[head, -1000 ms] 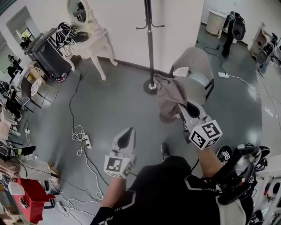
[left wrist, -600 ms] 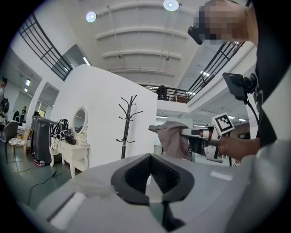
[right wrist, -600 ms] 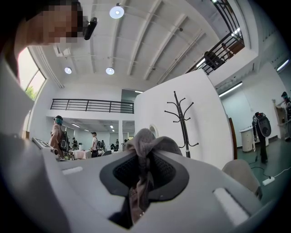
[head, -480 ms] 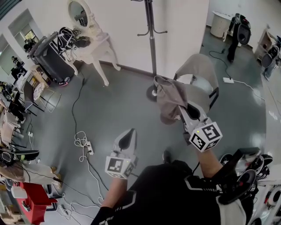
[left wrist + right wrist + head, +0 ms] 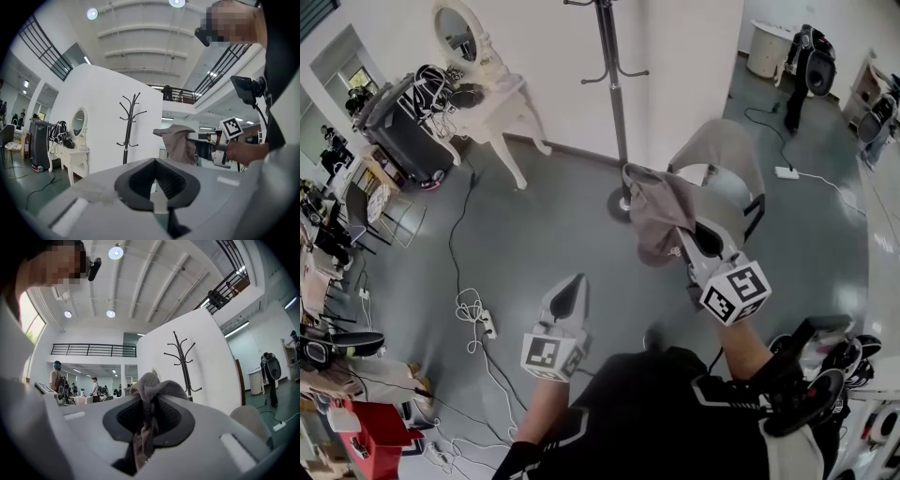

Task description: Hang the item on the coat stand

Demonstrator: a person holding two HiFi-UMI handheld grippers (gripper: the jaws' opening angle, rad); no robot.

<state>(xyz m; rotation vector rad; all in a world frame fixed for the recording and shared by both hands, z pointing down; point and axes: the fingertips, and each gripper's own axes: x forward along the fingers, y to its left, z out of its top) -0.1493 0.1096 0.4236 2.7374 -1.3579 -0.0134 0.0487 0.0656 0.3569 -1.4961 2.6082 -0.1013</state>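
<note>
A black coat stand (image 5: pixel 613 94) rises in front of a white partition, its round base (image 5: pixel 619 202) on the grey floor. My right gripper (image 5: pixel 692 234) is shut on a taupe garment (image 5: pixel 659 210), which hangs bunched just right of the base. In the right gripper view the garment (image 5: pixel 149 391) is pinched between the jaws, and the coat stand (image 5: pixel 183 363) stands ahead to the right. My left gripper (image 5: pixel 566 296) is shut on nothing, held lower left. From it the coat stand (image 5: pixel 128 127) appears ahead, with the garment (image 5: pixel 178 143) to its right.
A grey chair (image 5: pixel 724 150) stands right behind the garment. A white dressing table (image 5: pixel 492 94) with an oval mirror and a black case (image 5: pixel 401 120) sit at the back left. Cables and a power strip (image 5: pixel 485 323) lie on the floor at left.
Both grippers have travelled level toward the coat stand, which now looks larger and closer in both gripper views. The garment stays pinched in the right gripper.
</note>
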